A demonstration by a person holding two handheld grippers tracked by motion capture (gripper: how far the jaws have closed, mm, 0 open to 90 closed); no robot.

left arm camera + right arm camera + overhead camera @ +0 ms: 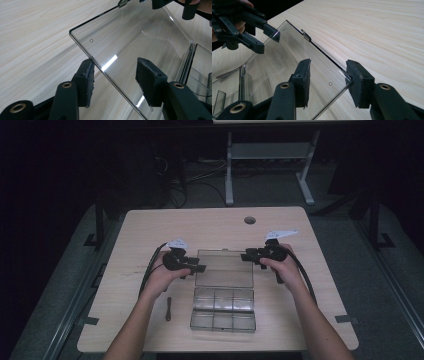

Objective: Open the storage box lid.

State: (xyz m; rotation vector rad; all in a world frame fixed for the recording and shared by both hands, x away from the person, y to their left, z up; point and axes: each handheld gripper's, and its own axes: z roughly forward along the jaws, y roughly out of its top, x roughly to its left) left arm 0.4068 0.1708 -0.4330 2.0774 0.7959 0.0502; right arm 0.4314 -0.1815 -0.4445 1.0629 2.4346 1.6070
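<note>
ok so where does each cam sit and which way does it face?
High view: above the person's side, looking forward and down on the table; both forearms, left gripper, right gripper.
Left gripper view: on the left gripper, looking along its jaws over the lid's side edge.
Right gripper view: on the right gripper, at the lid's opposite corner.
Shared: all three show the clear box's open lid; each gripper view shows the other gripper.
</note>
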